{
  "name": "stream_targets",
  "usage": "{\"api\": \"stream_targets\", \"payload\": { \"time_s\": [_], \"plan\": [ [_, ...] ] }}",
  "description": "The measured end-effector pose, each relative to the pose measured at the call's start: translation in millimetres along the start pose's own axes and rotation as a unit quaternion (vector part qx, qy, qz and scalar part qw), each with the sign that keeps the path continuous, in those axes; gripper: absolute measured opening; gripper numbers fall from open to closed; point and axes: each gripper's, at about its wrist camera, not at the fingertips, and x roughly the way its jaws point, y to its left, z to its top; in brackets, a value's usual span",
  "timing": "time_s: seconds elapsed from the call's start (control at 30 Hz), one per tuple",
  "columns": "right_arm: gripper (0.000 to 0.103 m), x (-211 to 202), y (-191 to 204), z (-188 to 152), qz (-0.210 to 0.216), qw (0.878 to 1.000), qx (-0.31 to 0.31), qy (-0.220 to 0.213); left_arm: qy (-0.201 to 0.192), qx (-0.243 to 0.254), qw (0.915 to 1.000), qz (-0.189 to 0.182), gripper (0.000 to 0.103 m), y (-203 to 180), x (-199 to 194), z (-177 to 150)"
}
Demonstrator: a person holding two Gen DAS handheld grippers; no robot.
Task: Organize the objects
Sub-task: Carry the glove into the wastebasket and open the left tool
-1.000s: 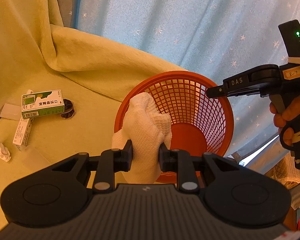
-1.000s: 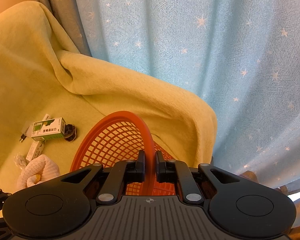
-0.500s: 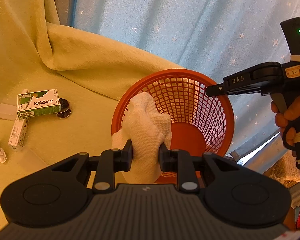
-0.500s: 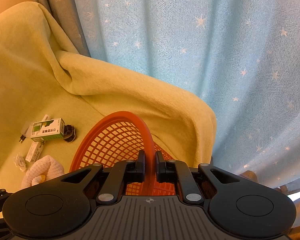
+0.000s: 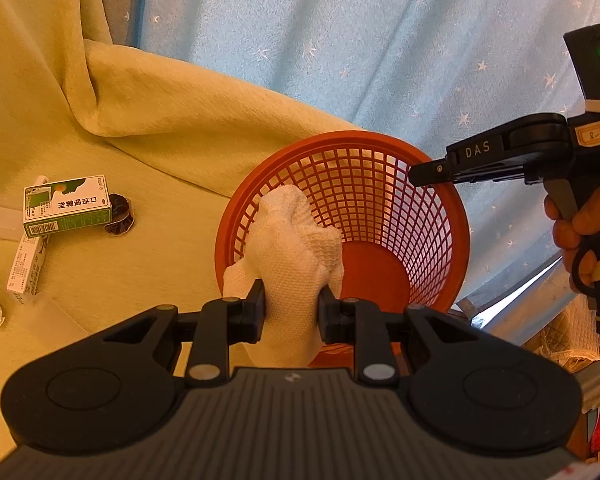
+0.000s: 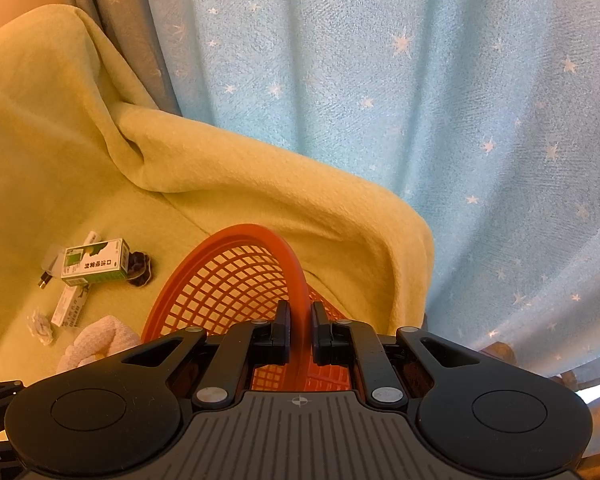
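Left gripper [image 5: 291,306]: clamping a bunched white cloth [image 5: 296,252], holding it in front of the near rim of the orange mesh basket [image 5: 440,216]; grip and cloth position unchanged over the last second.

Right gripper [image 6: 300,328]: pinching the basket's orange rim [image 6: 292,268], keeping the basket tipped so its mouth faces the left camera; hold unchanged.

Basket: sitting slightly lower in the left view than a second ago.

Yellow blanket [image 5: 160,128]: carrying a green-and-white box [image 5: 66,206], a narrow white box [image 5: 26,266] and a dark round item [image 5: 120,220], all lying well left of the basket, drifting slightly leftward in frame.
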Motion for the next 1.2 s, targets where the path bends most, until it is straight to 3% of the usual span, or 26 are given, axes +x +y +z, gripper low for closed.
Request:
{"api": "stream_targets", "payload": {
  "time_s": [0.5, 0.97, 1.2],
  "plan": [
    [0.006, -4, 24, -6, 0.021, 0.998, -0.055, -0.014, -0.002, -0.009, 1.0000, 0.004, 0.021, 2, -4, 0],
    [0.006, -8, 26, -9, 0.040, 0.997, -0.058, -0.019, -0.001, -0.011, 0.9999, 0.003, 0.021, -4, -5, -2],
    [0.006, -7, 22, -7, 0.044, 0.997, -0.054, -0.018, 0.003, -0.031, 0.9992, -0.023, 0.025, -5, 0, 5]
  ]
}}
